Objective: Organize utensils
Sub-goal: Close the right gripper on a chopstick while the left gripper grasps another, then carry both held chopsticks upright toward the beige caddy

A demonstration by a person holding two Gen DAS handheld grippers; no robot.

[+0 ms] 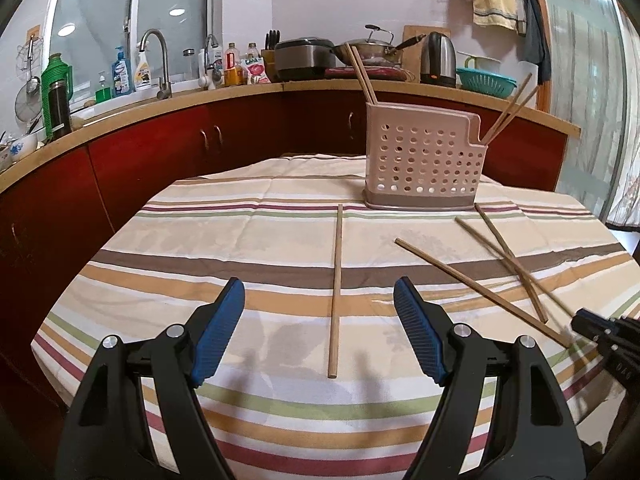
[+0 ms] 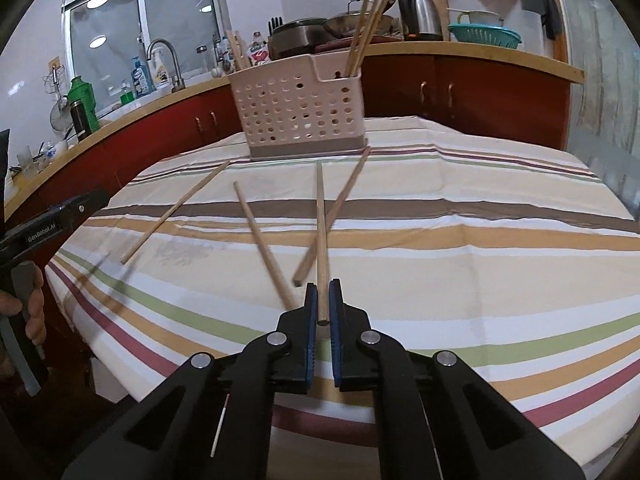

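The right tool [image 2: 322,294] is closed on a wooden chopstick [image 2: 321,240], gripping its near end between the blue pads [image 2: 310,312]; the stick runs out toward 12 o'clock, its far tip close to the holder. Beneath it a second chopstick [image 2: 332,216] crosses at a slant toward 1 o'clock, its far end reaching the holder's base. A third chopstick [image 2: 262,246] lies just at 11 o'clock of the right tool, its near end blurred beside the left pad.

The left tool [image 1: 319,292] hovers with its jaws spread wide and nothing between them. A single chopstick [image 1: 336,292] lies on the striped cloth of the bench [image 1: 240,248], in line with the gap between the pads and pointing to 12 o'clock; whether the pads reach the cloth cannot be told.

Farther off, at 12 o'clock, stands the perforated pink utensil holder [image 1: 424,160]. Two chopsticks [image 1: 362,74] lean out of its left compartment, and a few more [image 1: 510,110] out of the lower right compartment.
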